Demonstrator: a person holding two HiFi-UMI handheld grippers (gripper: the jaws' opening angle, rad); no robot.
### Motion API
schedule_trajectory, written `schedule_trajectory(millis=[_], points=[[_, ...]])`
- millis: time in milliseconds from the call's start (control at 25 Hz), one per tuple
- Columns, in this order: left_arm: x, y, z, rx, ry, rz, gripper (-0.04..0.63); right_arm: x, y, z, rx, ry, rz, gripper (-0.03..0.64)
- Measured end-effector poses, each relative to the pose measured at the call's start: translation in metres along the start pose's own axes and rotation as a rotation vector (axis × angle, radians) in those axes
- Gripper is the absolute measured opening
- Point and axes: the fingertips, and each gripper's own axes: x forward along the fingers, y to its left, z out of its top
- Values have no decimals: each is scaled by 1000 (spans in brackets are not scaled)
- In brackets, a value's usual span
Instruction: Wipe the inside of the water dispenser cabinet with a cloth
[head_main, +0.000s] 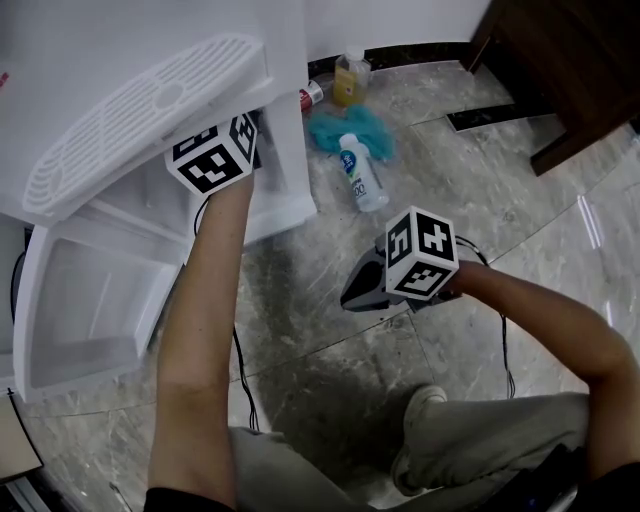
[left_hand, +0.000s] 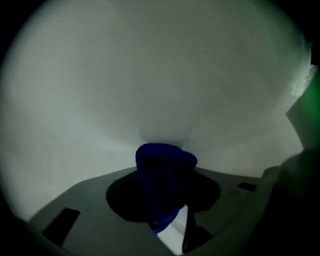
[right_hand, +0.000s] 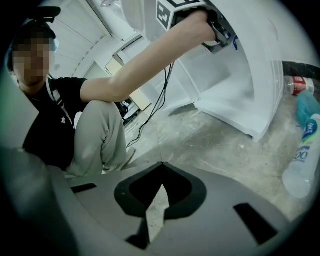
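Left gripper view: left gripper (left_hand: 164, 157) clamps the cloth (left_hand: 160, 190) before the cabinet wall (left_hand: 150, 75). Best pressed flat, swept evenly; the right gripper (right_hand: 161, 167) is closed, empty.

**Head view:** from above, steeply down on the stone floor (head_main: 330, 340), with the water dispenser cabinet (head_main: 288, 130) at the upper left corner.

**Left gripper view:** inside the cabinet, close against its white wall (left_hand: 150, 75), looking past the cloth (left_hand: 162, 185) in the jaws.

**Right gripper view:** low over the floor, facing the cabinet's outside. With the head view it shares the left forearm (right_hand: 145, 65), the bottle (right_hand: 302, 160) and the cabinet's near corner.
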Motion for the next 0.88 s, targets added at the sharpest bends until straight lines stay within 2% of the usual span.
schedule_trajectory(millis=[120,240,320,480,560,720,880], points=[[-15,-10,-2,60,-20,-14,148,0,-1,-3,2,12,1,-2],[-28,-20,1,133,-42,-61,149,4,-1,-2,-4,24,8,-3],[-26,-20,2,157,-41,-79,149,7,-2,1,-11,29,11,-2],[-8,-9,-6,116,-22,-51,149,11,0,3,-18,31,17,-2],[0,-4,-3,97,-16,-64,148,10,2,1,-14,28,18,-2],[-1,-9,-4,94,17,-157,149,9,3,-7,14,40,21,-2],[-21,-20,-1,89,16,-236,147,18,4,0,0,66,21,-2]])
